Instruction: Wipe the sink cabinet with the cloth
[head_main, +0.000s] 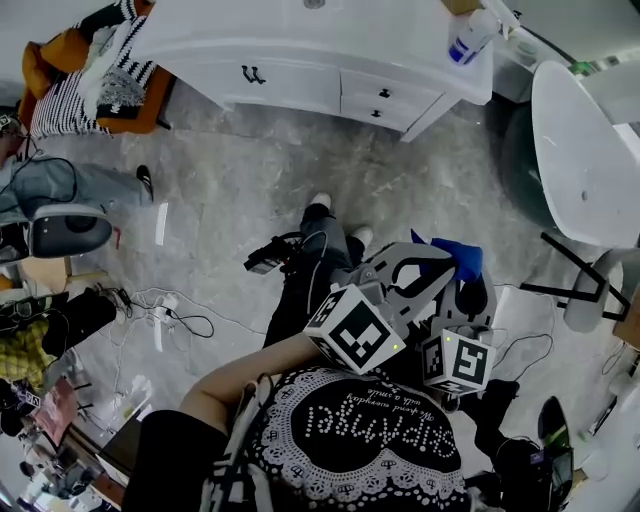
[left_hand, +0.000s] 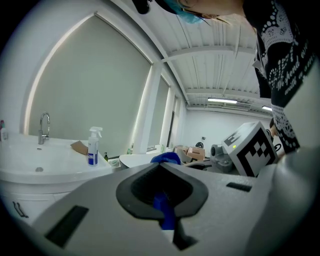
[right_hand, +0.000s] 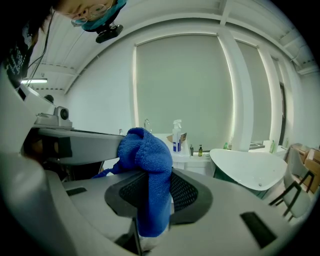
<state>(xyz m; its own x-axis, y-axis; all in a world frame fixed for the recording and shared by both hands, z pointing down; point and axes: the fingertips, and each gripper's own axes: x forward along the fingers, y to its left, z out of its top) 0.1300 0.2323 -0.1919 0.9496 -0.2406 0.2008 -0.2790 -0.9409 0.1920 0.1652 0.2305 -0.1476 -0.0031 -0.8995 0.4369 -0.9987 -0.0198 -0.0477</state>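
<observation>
The white sink cabinet stands across the floor from me, with a spray bottle on its right end. I hold both grippers close to my body, side by side. A blue cloth bunches at their tips. My left gripper is shut on a strip of the blue cloth. My right gripper is shut on the bulk of the blue cloth, which drapes over its jaws. From the left gripper the cabinet and its faucet show at left; past the right gripper the bottle shows far off.
A white oval table fills the right side. A chair with striped fabric stands at the top left, a person's legs and a dark seat at left. Cables trail over the grey floor.
</observation>
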